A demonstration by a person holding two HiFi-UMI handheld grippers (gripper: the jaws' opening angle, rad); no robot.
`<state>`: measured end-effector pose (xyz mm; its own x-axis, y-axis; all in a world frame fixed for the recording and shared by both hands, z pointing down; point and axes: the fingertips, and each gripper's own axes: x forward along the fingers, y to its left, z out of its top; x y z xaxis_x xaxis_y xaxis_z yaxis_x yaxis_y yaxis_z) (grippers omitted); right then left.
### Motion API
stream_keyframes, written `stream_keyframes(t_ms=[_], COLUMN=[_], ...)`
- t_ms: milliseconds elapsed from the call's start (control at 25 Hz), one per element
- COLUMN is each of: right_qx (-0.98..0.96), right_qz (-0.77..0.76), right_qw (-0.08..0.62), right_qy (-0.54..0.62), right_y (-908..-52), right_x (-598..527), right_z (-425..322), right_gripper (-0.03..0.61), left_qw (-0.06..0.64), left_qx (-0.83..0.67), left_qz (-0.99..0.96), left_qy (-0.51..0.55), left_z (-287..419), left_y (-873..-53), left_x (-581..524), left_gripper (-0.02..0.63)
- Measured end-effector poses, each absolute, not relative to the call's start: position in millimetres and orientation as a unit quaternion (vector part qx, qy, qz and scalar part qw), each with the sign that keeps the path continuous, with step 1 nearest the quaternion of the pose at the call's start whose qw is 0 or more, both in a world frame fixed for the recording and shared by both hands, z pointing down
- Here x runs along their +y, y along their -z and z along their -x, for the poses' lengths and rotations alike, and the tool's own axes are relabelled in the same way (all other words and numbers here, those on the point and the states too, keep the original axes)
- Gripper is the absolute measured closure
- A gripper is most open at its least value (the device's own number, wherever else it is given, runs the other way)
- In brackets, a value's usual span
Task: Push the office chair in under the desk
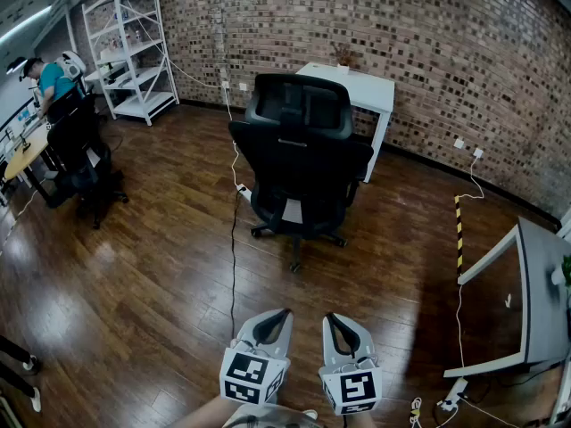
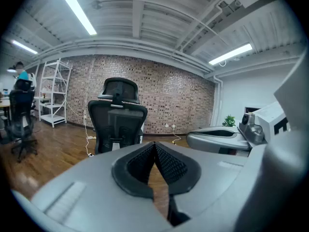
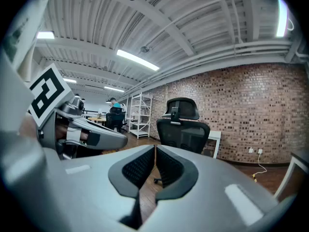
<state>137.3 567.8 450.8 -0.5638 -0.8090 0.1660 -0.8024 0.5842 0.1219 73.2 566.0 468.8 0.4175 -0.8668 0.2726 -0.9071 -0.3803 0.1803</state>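
A black office chair (image 1: 301,160) stands on the wooden floor with its back towards me, in front of a white desk (image 1: 359,89) by the brick wall. The chair (image 2: 117,121) (image 3: 183,129) shows straight ahead in both gripper views. My left gripper (image 1: 286,313) and right gripper (image 1: 328,317) hang side by side at the bottom of the head view, well short of the chair. Both are shut with nothing between the jaws, their tips touching (image 2: 155,144) (image 3: 155,147).
A black cable (image 1: 234,239) runs across the floor left of the chair. At right stands a grey table (image 1: 535,292), with a yellow-black strip (image 1: 459,232) on the floor near it. A white shelf rack (image 1: 129,47), another chair (image 1: 80,154) and a seated person (image 1: 49,78) are at left.
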Motion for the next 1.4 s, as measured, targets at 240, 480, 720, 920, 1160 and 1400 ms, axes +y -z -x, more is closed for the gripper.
stream_keyframes(t_ms=[240,480,720,920,1160,1400], right_qx=[-0.887,-0.887,-0.88,-0.874,-0.867,-0.873], right_qz=[-0.451,-0.447,-0.459,-0.475,-0.49,-0.48], right_qw=[0.099,0.116,0.115,0.098,0.09,0.084], right_qy=[0.019,0.025,0.03,0.022,0.002,-0.009], right_y=[-456,-451,-444,-441,-442,-446], right_x=[522,476,440,417,398,368], right_z=[-105,-73,-47,-38,-39,-45], right_gripper=[0.574,0.575,0.576,0.577,0.578,0.561], left_qw=[0.157,0.144,0.141,0.137,0.132,0.132], left_qx=[-0.542,-0.54,-0.533,-0.528,-0.528,-0.536], left_qz=[-0.824,-0.828,-0.834,-0.838,-0.838,-0.832], left_qy=[-0.049,-0.042,-0.026,-0.025,-0.032,-0.05], left_z=[-35,1,34,58,74,72], left_y=[-473,-462,-454,-453,-454,-462], left_x=[518,468,433,413,396,372], left_gripper=[0.598,0.597,0.597,0.597,0.595,0.595])
